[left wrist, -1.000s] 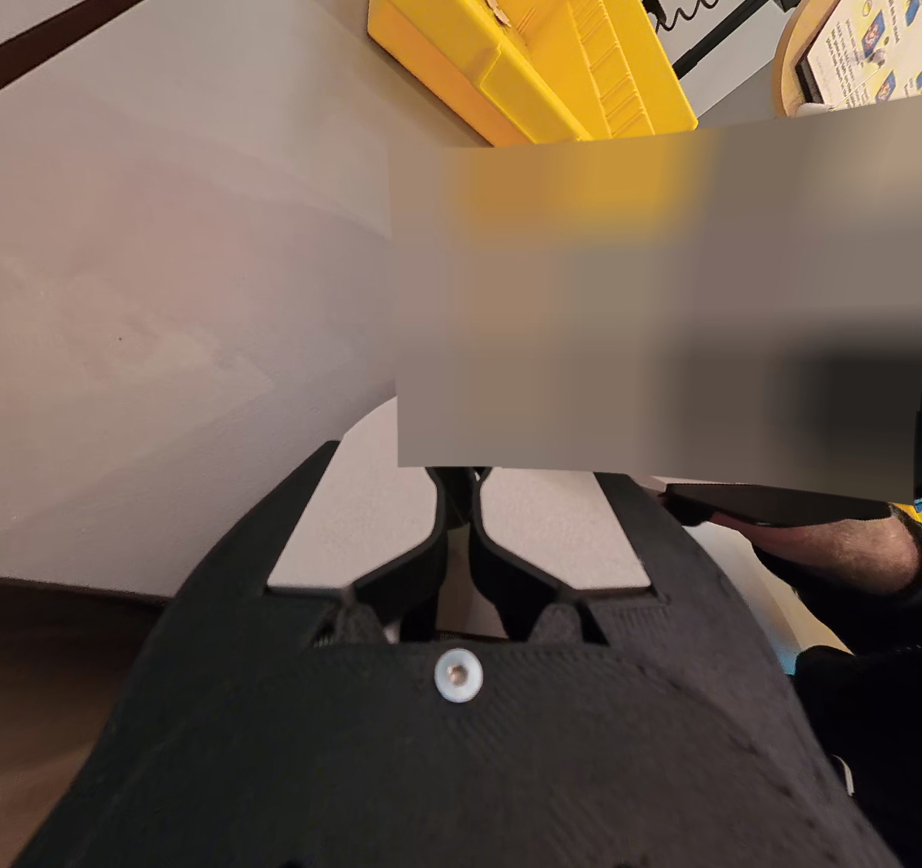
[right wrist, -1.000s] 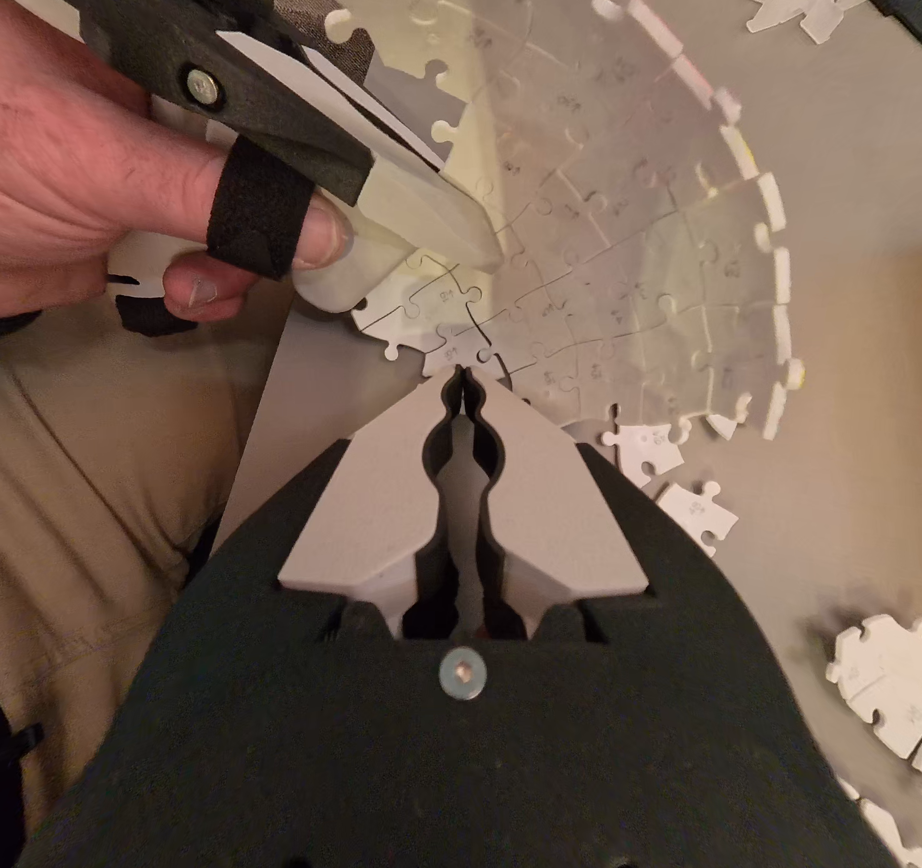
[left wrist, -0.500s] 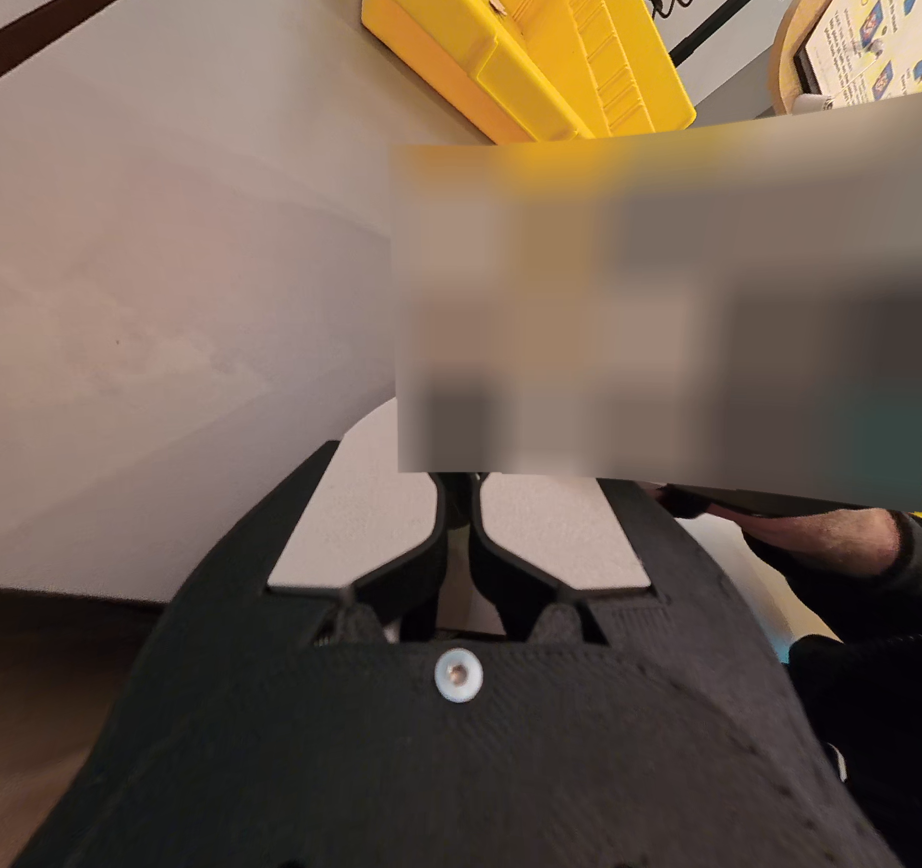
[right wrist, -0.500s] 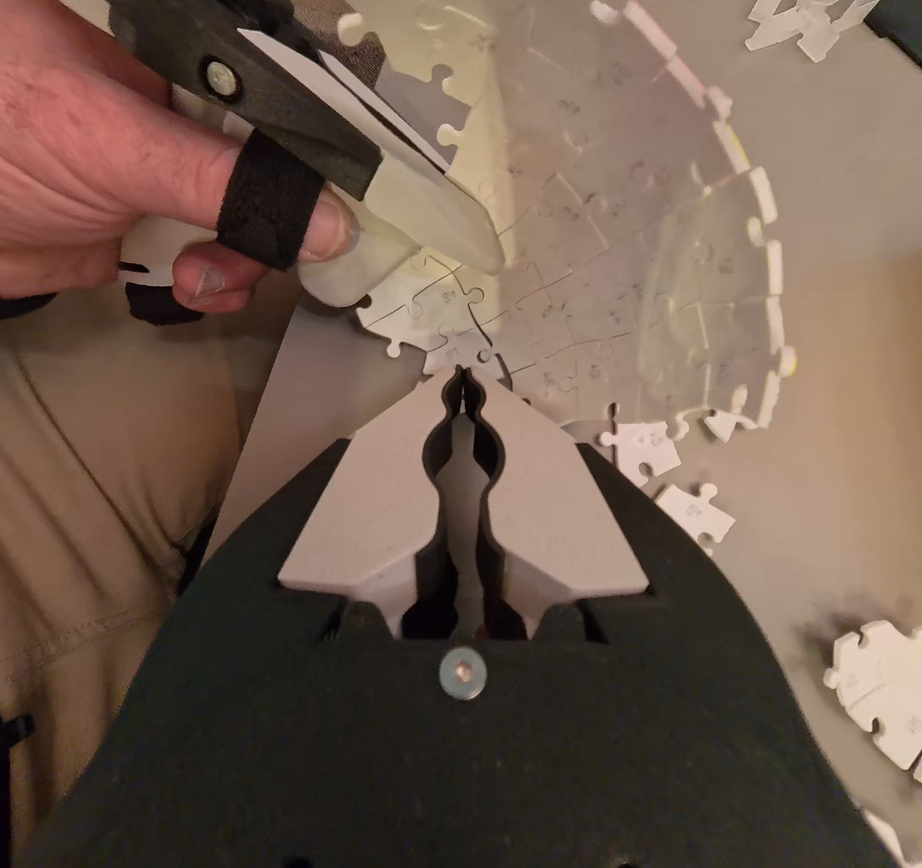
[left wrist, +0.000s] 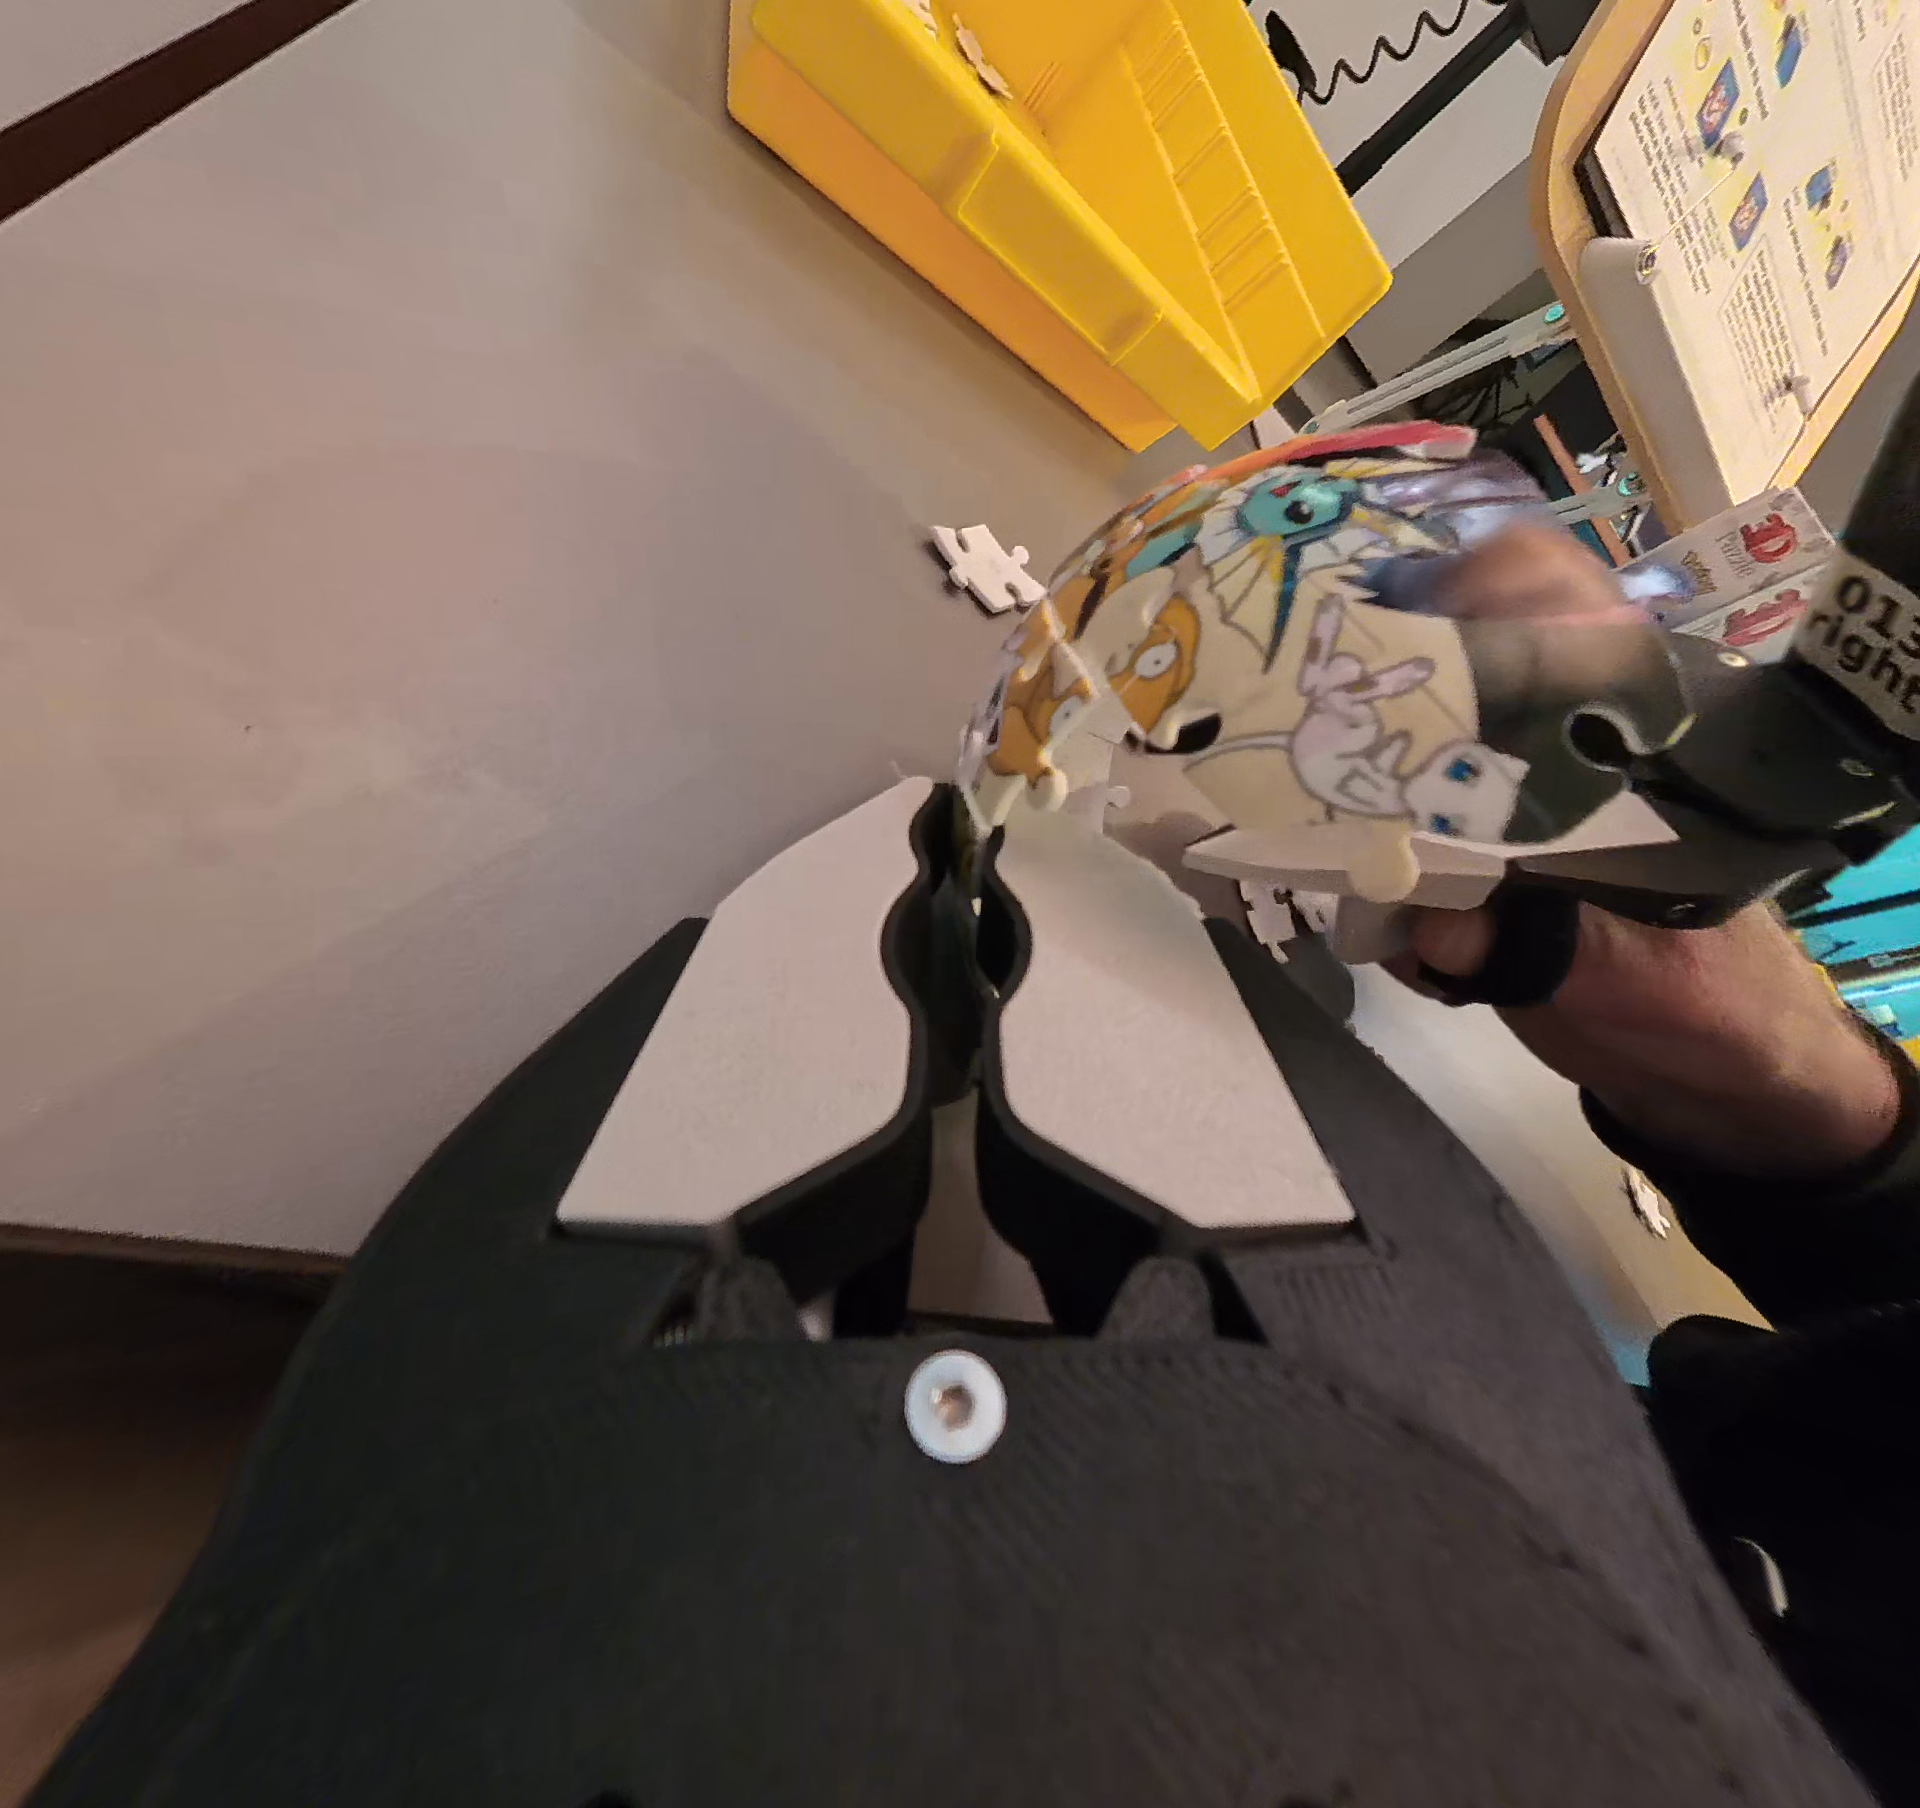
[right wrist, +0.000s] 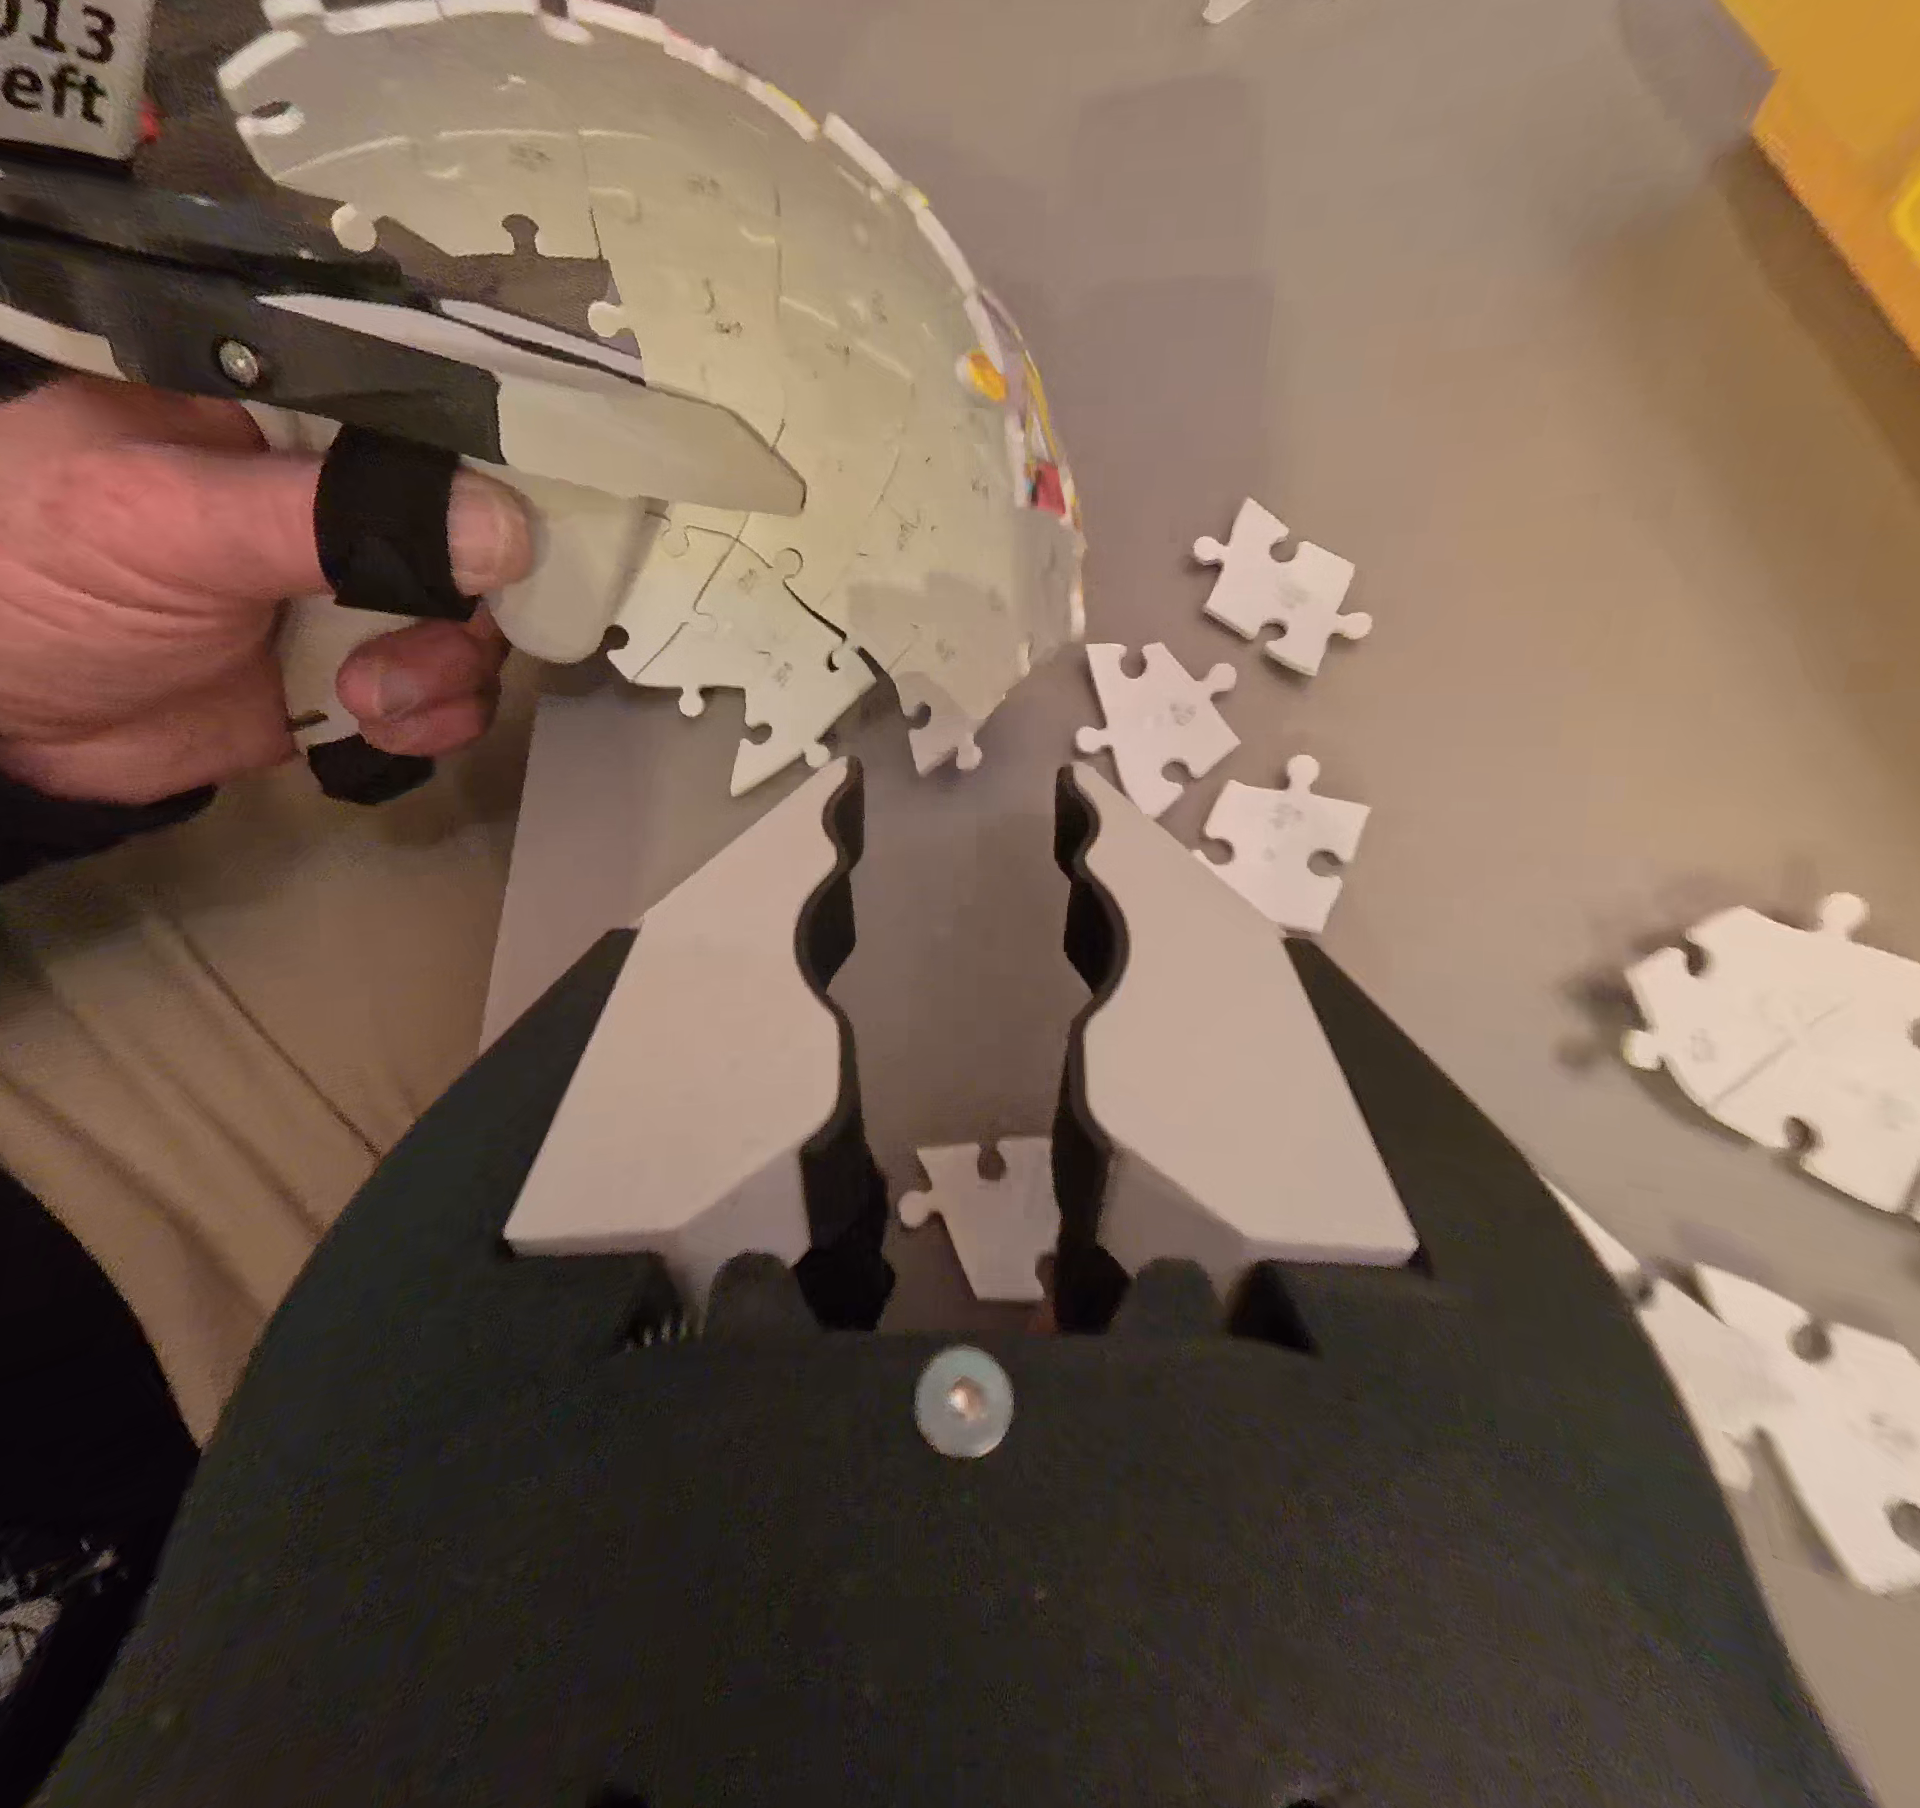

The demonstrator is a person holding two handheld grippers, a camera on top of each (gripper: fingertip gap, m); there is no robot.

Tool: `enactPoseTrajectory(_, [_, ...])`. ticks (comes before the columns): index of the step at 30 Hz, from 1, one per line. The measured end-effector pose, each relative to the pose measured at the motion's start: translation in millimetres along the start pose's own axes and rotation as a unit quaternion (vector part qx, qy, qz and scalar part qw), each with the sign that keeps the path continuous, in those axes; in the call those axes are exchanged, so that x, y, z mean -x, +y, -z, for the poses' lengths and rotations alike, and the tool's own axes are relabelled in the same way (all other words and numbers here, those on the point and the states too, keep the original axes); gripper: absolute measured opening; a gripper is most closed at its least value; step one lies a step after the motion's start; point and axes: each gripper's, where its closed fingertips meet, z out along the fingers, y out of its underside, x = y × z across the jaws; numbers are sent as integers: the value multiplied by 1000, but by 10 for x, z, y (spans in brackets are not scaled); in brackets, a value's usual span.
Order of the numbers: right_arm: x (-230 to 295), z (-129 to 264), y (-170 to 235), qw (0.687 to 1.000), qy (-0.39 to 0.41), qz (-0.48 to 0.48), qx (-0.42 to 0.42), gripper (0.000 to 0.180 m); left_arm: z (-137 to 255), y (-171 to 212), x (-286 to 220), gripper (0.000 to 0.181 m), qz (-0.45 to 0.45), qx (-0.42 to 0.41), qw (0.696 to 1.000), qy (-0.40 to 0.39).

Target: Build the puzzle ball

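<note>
On the grey table (right wrist: 1351,304) the half-built puzzle ball (left wrist: 1247,678) hung in the air as a curved dome, printed side facing my left camera and blank side facing my right. My left gripper (left wrist: 951,813) had its fingers pressed together on the dome's edge. The change was on the right gripper (right wrist: 956,782). Half a second before, it was pinched shut at the rim; now its fingers stood apart, just short of the rim and holding nothing. I took that to mean a piece was seated and another was needed. Loose pieces (right wrist: 1278,584) lay just beside it, and one piece (right wrist: 987,1218) showed between its fingers on the table. As for writing, a printed instruction sheet (left wrist: 1766,96), a small printed box (left wrist: 1756,563) and a white tag (right wrist: 62,65) on the left gripper all carried text.
</note>
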Motion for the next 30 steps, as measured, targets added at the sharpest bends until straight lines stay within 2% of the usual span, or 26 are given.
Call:
enactPoseTrajectory(1, [22, -47, -6, 1000, -10, -8, 2, 36, 3, -4, -1, 2, 0, -2, 1000, 1])
enactPoseTrajectory(5, [71, -219, -44, 998, -46, -40, 9, 38, 13, -12, -13, 2, -1, -10, 1000, 9])
enactPoseTrajectory(11, [153, -303, -71, 997, -69, -30, 28, 32, 40, -51, -31, 2, 7, -32, 999, 26])
enactPoseTrajectory(30, [285, -170, -251, 981, -160, -105, -22, 14, 81, -200, -239, 3, -1, -70, 994, 79])
